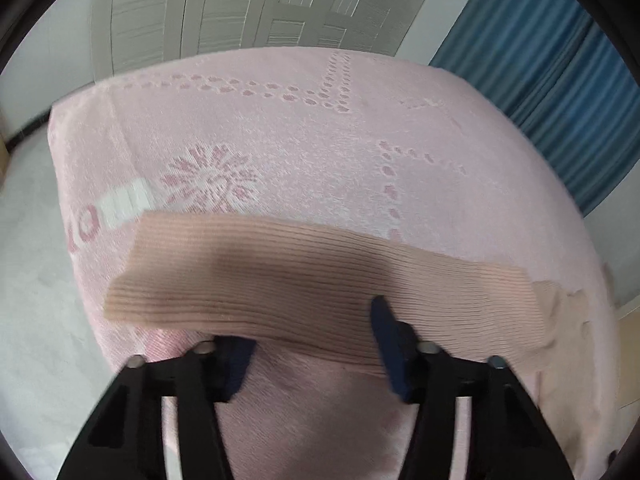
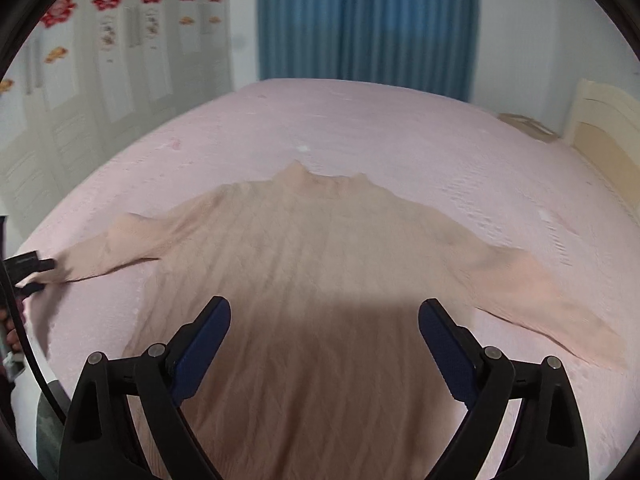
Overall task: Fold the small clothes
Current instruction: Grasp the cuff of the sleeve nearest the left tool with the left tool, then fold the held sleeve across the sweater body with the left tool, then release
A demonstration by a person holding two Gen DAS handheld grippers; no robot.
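Note:
A peach knit sweater [image 2: 312, 248] lies flat on the pink bedspread [image 2: 400, 128], collar away from me and both sleeves spread out. My right gripper [image 2: 324, 320] hovers open over the sweater's lower body, nothing between its fingers. My left gripper [image 1: 310, 324] is at the ribbed cuff of the left sleeve [image 1: 304, 272]. One blue pad [image 1: 384, 320] lies on top of the cuff and the other finger's tip is hidden under it, with a clear gap between the pads. In the right wrist view the left gripper [image 2: 40, 276] shows at the far left edge, at the sleeve's end.
The bed's left edge [image 1: 80, 208] drops to a pale floor [image 1: 28, 280]. A white wardrobe [image 1: 240, 8] and a blue curtain [image 2: 368, 20] stand behind. A cream headboard [image 2: 604, 128] is at the right. A person's hand [image 2: 10, 332] holds the left gripper.

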